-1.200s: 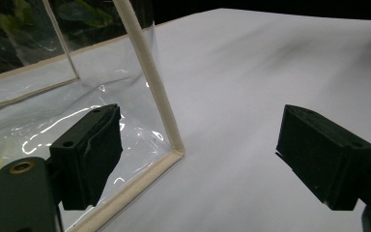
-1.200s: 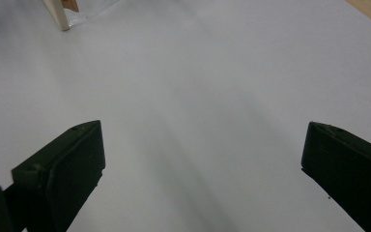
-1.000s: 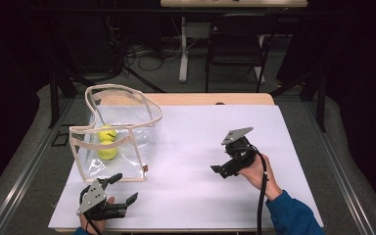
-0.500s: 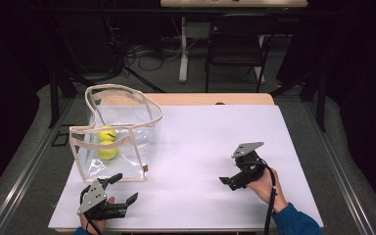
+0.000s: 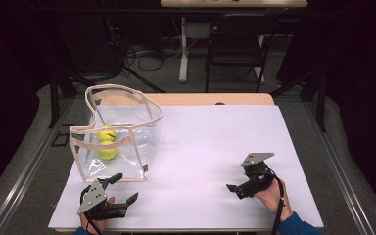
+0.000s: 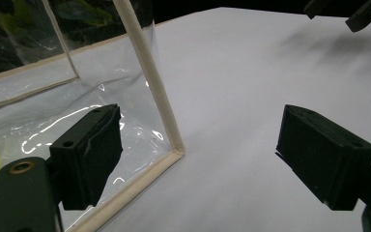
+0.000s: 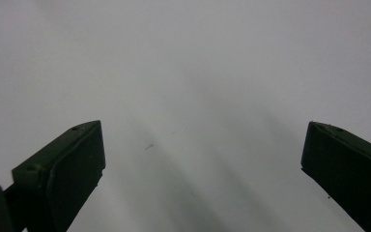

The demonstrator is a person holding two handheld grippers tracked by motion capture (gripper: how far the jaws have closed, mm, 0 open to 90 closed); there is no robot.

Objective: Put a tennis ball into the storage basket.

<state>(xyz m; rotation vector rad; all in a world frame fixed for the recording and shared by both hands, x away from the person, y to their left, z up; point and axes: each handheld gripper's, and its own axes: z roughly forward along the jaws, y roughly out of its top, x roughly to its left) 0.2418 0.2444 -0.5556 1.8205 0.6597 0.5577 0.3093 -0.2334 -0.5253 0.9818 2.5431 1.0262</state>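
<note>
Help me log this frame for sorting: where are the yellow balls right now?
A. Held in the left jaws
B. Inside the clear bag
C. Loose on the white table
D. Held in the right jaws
B: both yellow balls sit inside the clear bag, behind its transparent wall.

A clear plastic bag (image 5: 122, 132) with beige trim stands upright on the left part of the white desk (image 5: 210, 147). Its top is open and its beige handle loops rise above the rim. Two yellow-green balls (image 5: 106, 143) lie inside at the bottom, touching each other, one behind the other. The near corner of the bag is close to the left gripper (image 5: 118, 190).
</note>
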